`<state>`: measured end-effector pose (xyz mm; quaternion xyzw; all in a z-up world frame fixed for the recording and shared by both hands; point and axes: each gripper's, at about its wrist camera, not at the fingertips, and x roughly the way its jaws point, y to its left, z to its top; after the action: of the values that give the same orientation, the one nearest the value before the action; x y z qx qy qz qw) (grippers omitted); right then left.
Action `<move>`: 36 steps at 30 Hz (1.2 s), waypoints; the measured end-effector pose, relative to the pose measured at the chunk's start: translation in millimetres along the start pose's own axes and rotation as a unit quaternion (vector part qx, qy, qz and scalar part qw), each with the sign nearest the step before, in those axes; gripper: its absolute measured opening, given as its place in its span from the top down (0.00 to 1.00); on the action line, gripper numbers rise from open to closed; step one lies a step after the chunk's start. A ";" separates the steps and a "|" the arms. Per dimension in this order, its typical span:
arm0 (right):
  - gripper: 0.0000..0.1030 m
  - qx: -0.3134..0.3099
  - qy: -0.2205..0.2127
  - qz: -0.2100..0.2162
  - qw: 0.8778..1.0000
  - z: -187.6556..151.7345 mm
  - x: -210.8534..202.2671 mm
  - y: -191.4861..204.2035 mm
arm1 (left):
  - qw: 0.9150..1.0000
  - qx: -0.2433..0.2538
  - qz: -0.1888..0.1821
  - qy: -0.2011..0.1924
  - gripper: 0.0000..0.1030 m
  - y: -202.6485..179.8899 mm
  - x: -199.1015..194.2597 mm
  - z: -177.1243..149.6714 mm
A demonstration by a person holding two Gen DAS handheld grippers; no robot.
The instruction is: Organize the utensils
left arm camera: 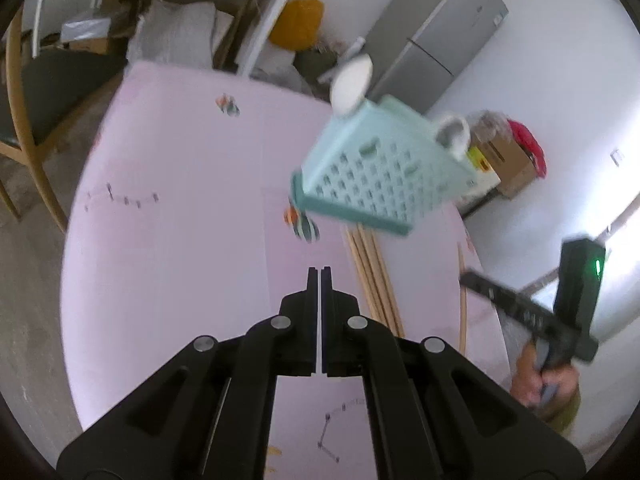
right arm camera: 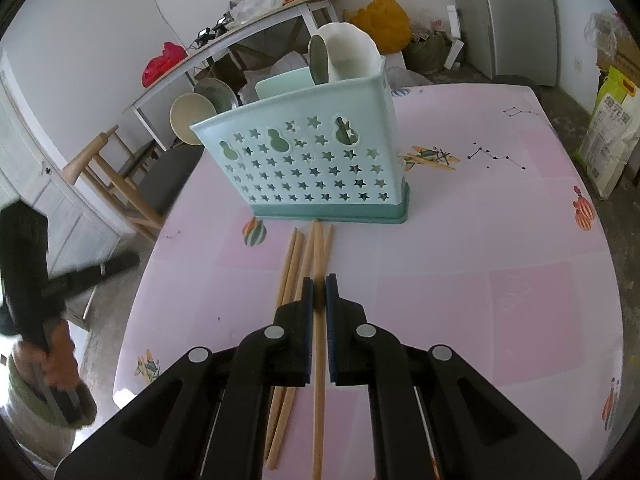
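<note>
1. Right wrist view: a mint-green utensil caddy (right arm camera: 316, 164) stands upright on the pink tablecloth (right arm camera: 480, 260), its front wall pierced with star and gourd-shaped holes, on a darker teal base.
2. A white cup (right arm camera: 352, 56) sits tipped on its side in the caddy's top, mouth facing left, above the rim. A flat pale-green piece (right arm camera: 280, 82) rises behind the front wall.
3. Two round bowl-like shapes (right arm camera: 192, 118) show at the caddy's left end; whether they sit inside it or behind it I cannot tell.
4. Wooden chopsticks (right arm camera: 298, 264) lie loose on the cloth, tips just short of the caddy's base.
5. The right gripper (right arm camera: 319, 292) is closed down on one chopstick (right arm camera: 319, 380), which runs between its fingers towards the caddy.
6. Left wrist view, blurred: the left gripper (left arm camera: 319, 276) has its jaws pressed together with nothing between them, over bare cloth to the left of the chopsticks and caddy.
</note>
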<state>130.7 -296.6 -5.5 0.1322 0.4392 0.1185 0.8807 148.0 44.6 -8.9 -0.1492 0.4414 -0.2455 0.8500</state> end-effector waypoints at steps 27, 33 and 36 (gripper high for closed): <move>0.94 0.023 0.033 0.043 0.998 10.6 21.6 -22.5 | 0.857 0.410 -0.189 0.250 0.88 -148.9 54.0 -150.2; 0.94 0.045 0.042 0.060 0.996 16.7 27.5 -36.4 | 0.823 0.490 -0.171 0.231 0.89 -174.4 61.7 -171.0; 0.94 0.051 0.042 0.064 0.996 17.2 27.4 -39.5 | 0.803 0.533 -0.156 0.218 0.88 -179.9 64.9 -175.6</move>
<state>164.2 -327.0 -29.3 0.1997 0.4717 0.1577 0.8443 -16.3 -147.7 -67.6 0.3177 0.3858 -0.5972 0.6274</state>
